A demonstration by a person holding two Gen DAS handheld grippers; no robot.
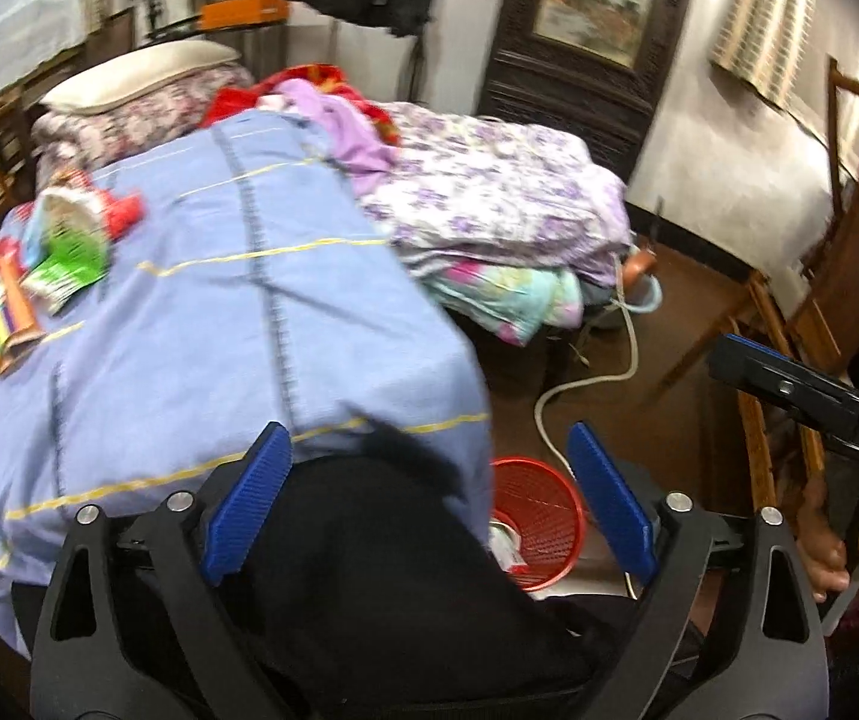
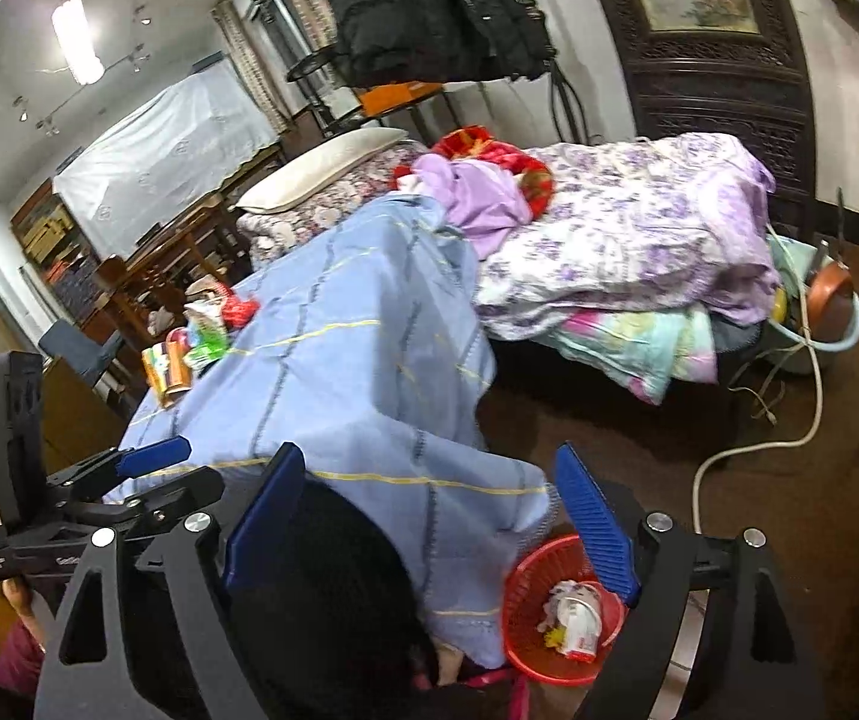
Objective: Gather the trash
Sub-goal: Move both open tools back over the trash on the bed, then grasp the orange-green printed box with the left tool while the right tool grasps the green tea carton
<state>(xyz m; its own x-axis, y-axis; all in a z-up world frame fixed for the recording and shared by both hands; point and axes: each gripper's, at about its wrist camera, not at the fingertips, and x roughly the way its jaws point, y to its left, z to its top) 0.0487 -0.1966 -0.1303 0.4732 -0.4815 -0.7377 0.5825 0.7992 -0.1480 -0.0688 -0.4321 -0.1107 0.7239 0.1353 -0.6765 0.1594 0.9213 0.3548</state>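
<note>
Both your left gripper point(image 1: 429, 498) and right gripper point(image 2: 429, 528) hang wide open and empty above the red mesh bin point(image 2: 555, 612), the snack wrappers point(image 1: 63, 252) wait far across the blue blanket point(image 1: 237, 312), so a hurried reach risks snagging fabric.

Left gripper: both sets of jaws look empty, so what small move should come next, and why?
Probably swing the left gripper toward the wrappers lying on the blue cloth. Its jaws stand open with nothing between them, the right gripper is likewise empty, and the red basket on the floor already holds some trash.
</note>
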